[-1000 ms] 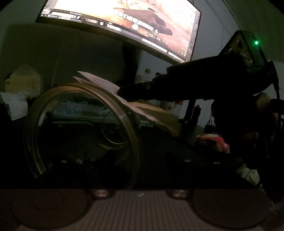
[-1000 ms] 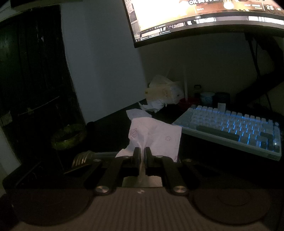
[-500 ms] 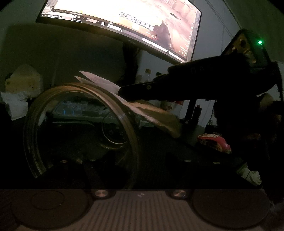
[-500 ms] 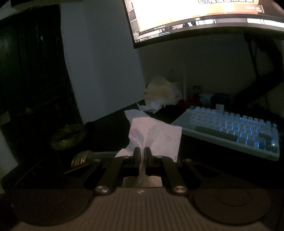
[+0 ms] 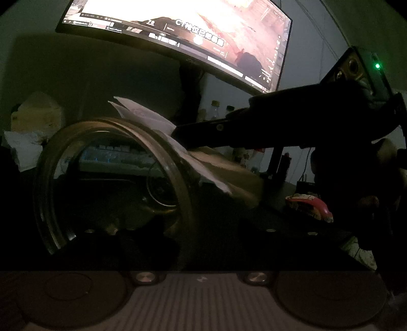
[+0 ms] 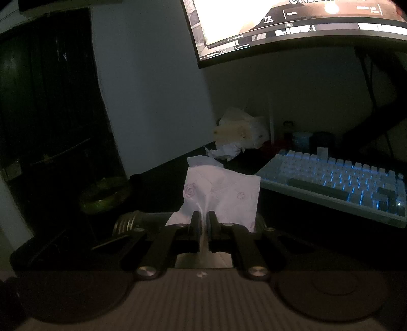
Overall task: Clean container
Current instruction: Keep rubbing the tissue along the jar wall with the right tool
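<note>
Pinching a white tissue (image 6: 223, 193) between its closed fingers, the right gripper (image 6: 202, 221) points slightly downward over the dark surface (image 6: 162, 188). The tissue fans up and forward from the fingertips, printed with faint flower marks. In the left wrist view the same gripper (image 5: 178, 132) reaches in from the right as a dark bar, and the tissue (image 5: 152, 119) sticks out past its tip, just above the rim of the glass container (image 5: 112, 178).

The container is a clear glass jar lying on its side, its open mouth turned toward the left camera so that the round rim fills the left half of that view. In the right wrist view only its threaded neck (image 6: 127, 224) shows, low and left of the fingers. The left gripper's own fingers are lost in the dark around the jar; the jar sits right in front of its camera, but whether the pads press on the glass I cannot tell.

Behind, a backlit keyboard (image 6: 343, 183) glows blue on the surface, a curved monitor (image 6: 292, 23) shines above it, and a crumpled bundle of paper and plastic (image 6: 236, 137) lies by the wall. A red-and-white packet (image 5: 309, 205) lies at right in the left view.
</note>
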Demonstrator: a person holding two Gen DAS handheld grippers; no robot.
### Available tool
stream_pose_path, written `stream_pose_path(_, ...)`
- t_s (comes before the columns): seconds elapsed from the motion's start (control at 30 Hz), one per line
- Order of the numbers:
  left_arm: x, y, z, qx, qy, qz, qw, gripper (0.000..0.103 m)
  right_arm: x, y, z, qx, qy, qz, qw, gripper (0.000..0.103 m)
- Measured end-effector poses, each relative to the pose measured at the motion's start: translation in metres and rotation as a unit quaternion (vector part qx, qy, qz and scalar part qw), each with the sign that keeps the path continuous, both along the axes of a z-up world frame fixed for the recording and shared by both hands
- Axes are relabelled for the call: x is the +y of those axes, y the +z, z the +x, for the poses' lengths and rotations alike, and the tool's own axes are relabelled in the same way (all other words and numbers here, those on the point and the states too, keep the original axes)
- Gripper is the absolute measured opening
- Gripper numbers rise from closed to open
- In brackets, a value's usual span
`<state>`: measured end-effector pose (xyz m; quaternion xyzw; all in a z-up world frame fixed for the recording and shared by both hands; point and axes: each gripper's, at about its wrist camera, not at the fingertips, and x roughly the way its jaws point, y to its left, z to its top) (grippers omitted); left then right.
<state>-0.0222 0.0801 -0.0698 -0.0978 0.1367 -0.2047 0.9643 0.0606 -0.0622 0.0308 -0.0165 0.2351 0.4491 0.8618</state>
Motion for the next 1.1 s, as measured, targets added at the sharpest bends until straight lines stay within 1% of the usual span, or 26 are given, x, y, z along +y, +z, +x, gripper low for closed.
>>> stream_pose_path(0.4, -0.0004, 0.0009, -0.0001, -0.001, 0.0, -0.001, 1.0, 0.062, -0.0019, -0.0012, 0.0004, 0.001, -0.001, 0.003, 1.0, 0.007)
stream_pose_path(0.53, -0.0022, 0.0009, -0.0009, -0.003, -0.003, 0.004, 1.0, 0.066, -0.0019, -0.0015, 0.001, 0.001, -0.001, 0.004, 1.0, 0.007)
stream_pose_path(1.1, -0.0018, 0.0, 0.0013, -0.005, -0.002, 0.006, 1.0, 0.066, -0.0036, -0.0012, 0.0036, 0.002, 0.001, 0.003, 1.0, 0.007)
